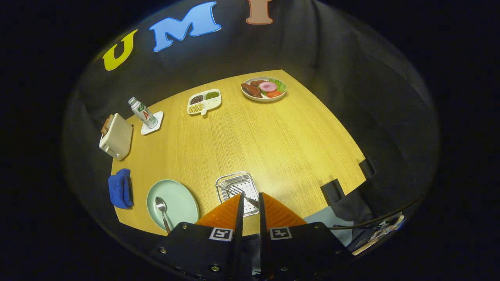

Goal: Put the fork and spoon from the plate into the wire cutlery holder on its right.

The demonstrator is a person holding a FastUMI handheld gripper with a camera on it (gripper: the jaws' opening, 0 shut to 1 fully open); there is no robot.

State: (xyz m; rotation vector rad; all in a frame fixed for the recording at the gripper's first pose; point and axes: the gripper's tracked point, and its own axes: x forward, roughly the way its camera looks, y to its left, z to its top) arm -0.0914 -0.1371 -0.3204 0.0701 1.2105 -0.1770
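On the wooden table (273, 136) stand a toaster (116, 137), a bottle (143, 112) on a coaster, a divided dish (204, 102) of beans and a plate of food (264, 89); a blue cloth (120, 188) lies beside the green plate (185, 203). The spoon (162, 212) rests on that plate, bowl away from the fingers, handle toward them. The gripper (250, 201) has its fingers nearly closed on the fork (244, 195), whose tines slant into the wire cutlery holder (237, 187) just ahead, right of the plate.

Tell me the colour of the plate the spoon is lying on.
Pale mint green; the plate with the spoon shows in the gripper view, left of the gripper.
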